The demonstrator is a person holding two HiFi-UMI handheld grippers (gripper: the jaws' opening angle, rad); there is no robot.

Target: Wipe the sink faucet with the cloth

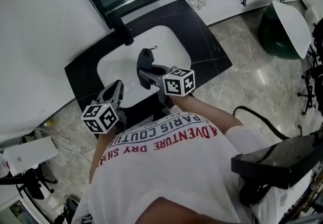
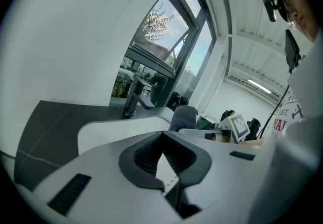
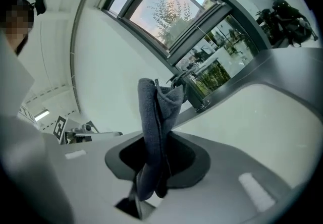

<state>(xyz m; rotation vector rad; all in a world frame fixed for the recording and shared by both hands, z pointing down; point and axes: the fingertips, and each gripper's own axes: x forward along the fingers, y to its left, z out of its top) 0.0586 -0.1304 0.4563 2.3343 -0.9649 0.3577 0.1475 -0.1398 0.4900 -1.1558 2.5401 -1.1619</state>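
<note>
The approach is judged to be in hand: the cloth [image 3: 154, 112] is pinched upright in the right claw [image 3: 154, 155], with the faucet [image 3: 194, 92] ahead of it, seemingly untouched. The left claw [image 2: 164, 160] is closed on nothing. Next, the cloth must be pressed against the spout.

The cloth [image 3: 151, 132] — nappy grey terry; sink [image 1: 113, 66] smooth glossy white; faucet [image 2: 132, 98] matt dark metal; counter [image 1: 202, 36] — dark veined stone.
</note>
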